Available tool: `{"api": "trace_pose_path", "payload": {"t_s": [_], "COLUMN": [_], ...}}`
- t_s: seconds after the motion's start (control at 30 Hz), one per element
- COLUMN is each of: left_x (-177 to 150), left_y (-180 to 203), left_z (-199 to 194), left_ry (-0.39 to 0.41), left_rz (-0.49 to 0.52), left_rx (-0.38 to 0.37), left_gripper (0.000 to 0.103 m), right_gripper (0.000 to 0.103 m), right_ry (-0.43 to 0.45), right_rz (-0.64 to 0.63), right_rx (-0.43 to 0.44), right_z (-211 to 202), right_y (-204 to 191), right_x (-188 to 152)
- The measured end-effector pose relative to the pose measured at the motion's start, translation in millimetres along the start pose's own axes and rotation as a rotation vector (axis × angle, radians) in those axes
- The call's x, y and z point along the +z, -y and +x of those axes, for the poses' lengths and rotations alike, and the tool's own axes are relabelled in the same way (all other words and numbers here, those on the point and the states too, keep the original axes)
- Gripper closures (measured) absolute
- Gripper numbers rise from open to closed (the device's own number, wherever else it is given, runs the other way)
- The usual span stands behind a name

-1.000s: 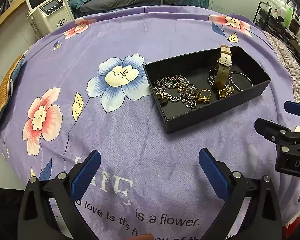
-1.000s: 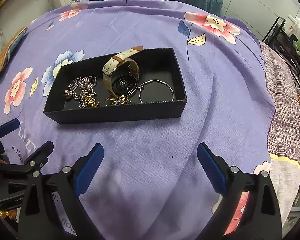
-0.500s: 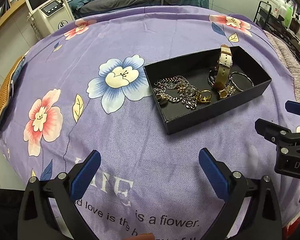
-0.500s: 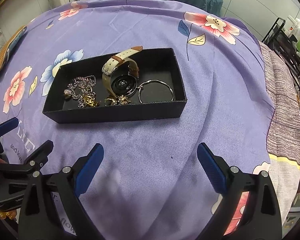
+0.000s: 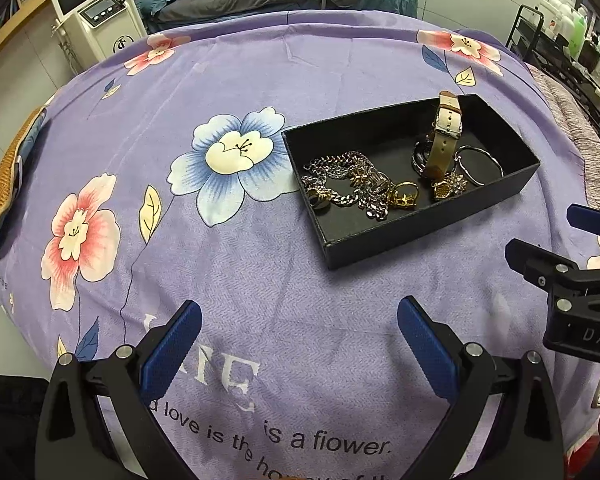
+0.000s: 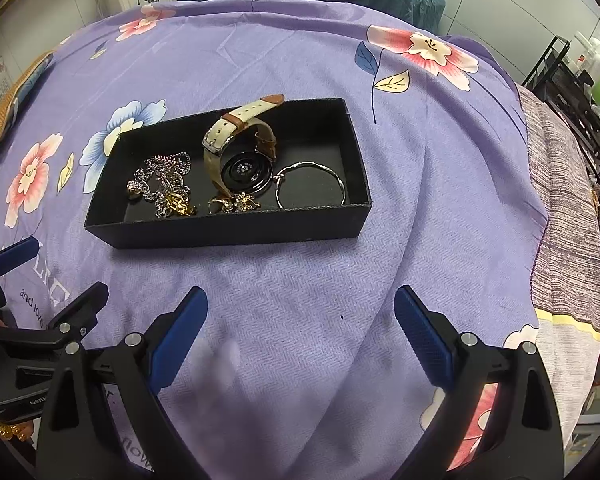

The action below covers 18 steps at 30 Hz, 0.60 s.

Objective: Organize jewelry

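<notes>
Over the last second almost nothing changed: my left gripper [image 5: 298,334] and right gripper [image 6: 300,326] stayed spread wide and empty, hovering short of the black tray [image 6: 236,230]. The watch [image 6: 236,144], chains [image 5: 348,184] and bangle [image 6: 310,184] lay inside it, so the organizing looked finished.

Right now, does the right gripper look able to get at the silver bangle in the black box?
Probably yes. The right gripper is open, the box has no lid, and the bangle lies alone at its right end, apart from the watch.
</notes>
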<state>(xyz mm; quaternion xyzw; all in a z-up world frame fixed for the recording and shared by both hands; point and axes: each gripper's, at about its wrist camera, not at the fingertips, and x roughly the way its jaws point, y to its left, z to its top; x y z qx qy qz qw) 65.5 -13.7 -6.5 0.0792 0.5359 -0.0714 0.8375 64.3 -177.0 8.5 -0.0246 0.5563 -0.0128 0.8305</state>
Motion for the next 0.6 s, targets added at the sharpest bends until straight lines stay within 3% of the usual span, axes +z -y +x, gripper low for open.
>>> {"api": "trace_pose_path", "payload": {"t_s": [0.6], "left_x": [-1.8], "left_y": [1.5], "left_z": [1.1], "left_ry": [-0.003], "left_rz": [0.006], "left_rx": [0.000], "left_gripper": [0.006], "right_gripper": [0.010], "right_ry": [0.005], "right_rz": [0.001], "right_rx": [-0.005], "right_z": [-0.9], "right_y": [0.1], "right_x": [0.5]}}
